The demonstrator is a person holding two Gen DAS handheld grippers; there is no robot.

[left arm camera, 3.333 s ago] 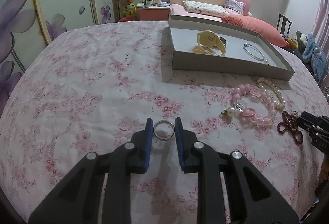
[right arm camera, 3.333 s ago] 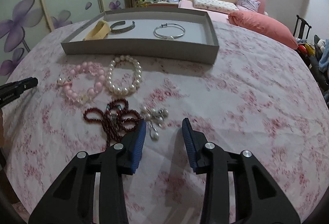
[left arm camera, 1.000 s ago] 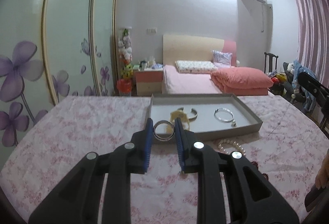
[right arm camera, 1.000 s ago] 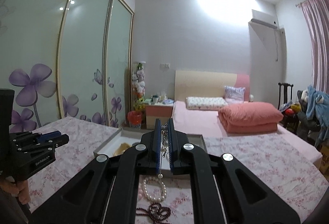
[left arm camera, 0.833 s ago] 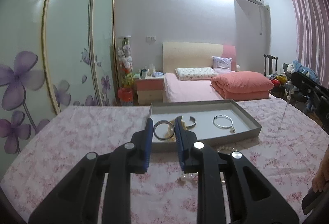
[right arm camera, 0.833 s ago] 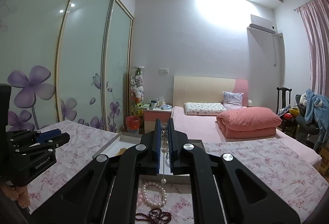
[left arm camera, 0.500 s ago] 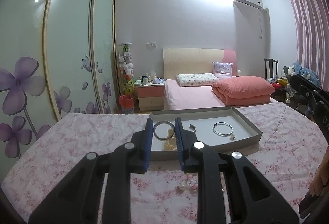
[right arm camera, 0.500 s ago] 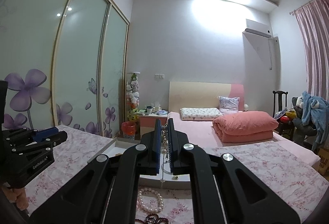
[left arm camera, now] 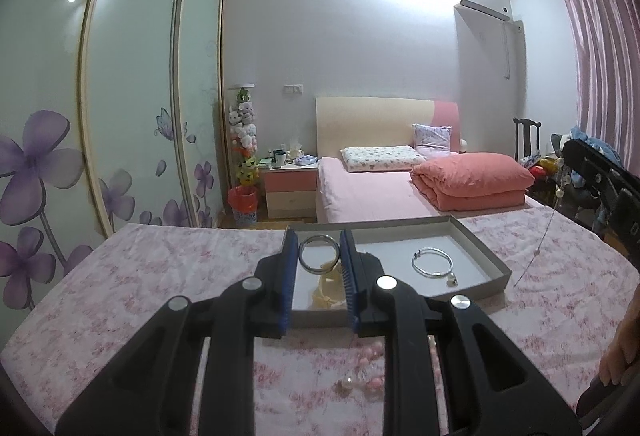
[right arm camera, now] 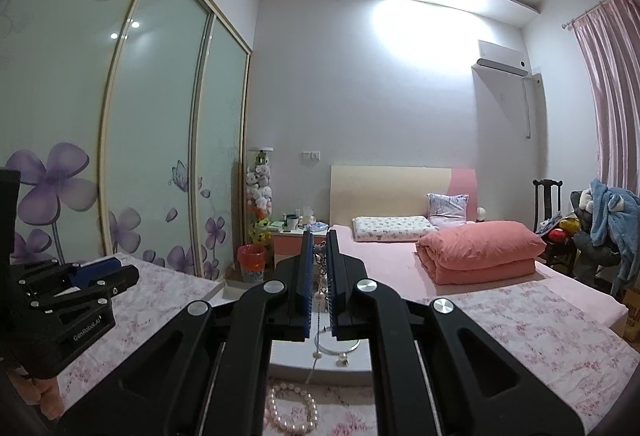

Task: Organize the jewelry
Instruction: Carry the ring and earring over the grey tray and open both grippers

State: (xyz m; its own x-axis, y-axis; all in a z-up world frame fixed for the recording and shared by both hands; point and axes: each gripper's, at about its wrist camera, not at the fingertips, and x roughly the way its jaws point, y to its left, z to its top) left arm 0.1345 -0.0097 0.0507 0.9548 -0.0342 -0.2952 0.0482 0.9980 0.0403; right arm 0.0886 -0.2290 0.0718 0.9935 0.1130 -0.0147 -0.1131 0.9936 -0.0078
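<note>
My left gripper (left arm camera: 319,256) is shut on a silver ring-shaped bangle (left arm camera: 306,267), held upright above the near left part of the grey tray (left arm camera: 472,286). In the tray lie a silver bracelet (left arm camera: 434,264) and a yellow piece (left arm camera: 326,292). My right gripper (right arm camera: 319,248) is shut on a pearl-and-chain piece (right arm camera: 319,296) that hangs down between its fingers over the tray (right arm camera: 280,360). In the left wrist view that right gripper (left arm camera: 600,176) shows at the right, its chain (left arm camera: 538,252) dangling beside the tray.
Pink beads (left arm camera: 368,352) and a white pearl bracelet (right arm camera: 292,412) lie on the floral cloth in front of the tray. A hand (left arm camera: 624,336) is at the lower right. The left gripper (right arm camera: 100,272) appears at the left of the right wrist view. A bed stands behind the table.
The left gripper has carried the bangle forward to the tray, which now looks nearer and larger. The right gripper stays shut on the dangling chain and points slightly higher.
</note>
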